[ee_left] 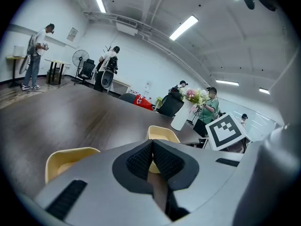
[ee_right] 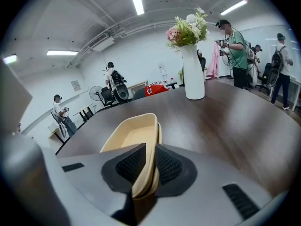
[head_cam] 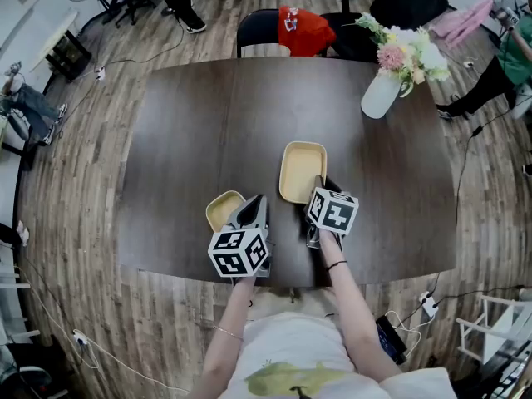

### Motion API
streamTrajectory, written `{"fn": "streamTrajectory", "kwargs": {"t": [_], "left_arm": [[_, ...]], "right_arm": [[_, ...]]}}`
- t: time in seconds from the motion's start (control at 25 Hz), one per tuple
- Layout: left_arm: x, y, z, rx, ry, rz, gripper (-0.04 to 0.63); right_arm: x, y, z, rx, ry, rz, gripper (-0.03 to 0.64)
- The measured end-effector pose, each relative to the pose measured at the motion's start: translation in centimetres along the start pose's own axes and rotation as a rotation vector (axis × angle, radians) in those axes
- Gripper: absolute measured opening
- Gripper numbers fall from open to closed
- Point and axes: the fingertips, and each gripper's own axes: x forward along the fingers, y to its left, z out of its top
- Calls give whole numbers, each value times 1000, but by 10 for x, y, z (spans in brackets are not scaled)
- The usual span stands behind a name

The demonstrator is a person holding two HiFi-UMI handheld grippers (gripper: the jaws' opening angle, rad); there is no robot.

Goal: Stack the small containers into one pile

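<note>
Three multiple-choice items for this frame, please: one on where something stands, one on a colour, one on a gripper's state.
1. Where does the vase of flowers stand?
A. On the far right part of the table
B. At the near edge, between the grippers
C. On the floor

2. What colour are the larger container and the smaller container?
A. Red
B. Pale yellow
C. Blue

3. What state is the right gripper in?
A. Open, above bare tabletop
B. Shut on the vase
C. Shut on the larger container's rim

Key:
1 A: the head view shows it at the table's far right.
2 B: both show pale yellow against the dark wood.
3 C: the right gripper view shows both pads pressing on the rim.
</note>
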Motion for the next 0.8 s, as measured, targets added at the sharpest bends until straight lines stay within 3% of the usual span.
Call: {"fn": "streamTrajectory", "kwargs": {"t": [0.16,0.32,0.56,0.68,0.8], "left_arm": [[-2,-4,-1,4,-4,2,25],[-9,-7,-1,9,-16,12,25],[-22,-2,4,11,-54,51,25],[-31,1,5,-1,-76,79,25],[-41,1,6,-6,-100,102,25]], "right_arm": [[-2,0,5,-11,-27,15,112],[-11,0,9,-29,-58,33,132],[-26,7,23,-78,-122,78,127],[-31,11,22,-97,-118,109,68],[-36,23,21,-122,-115,167,51]]}}
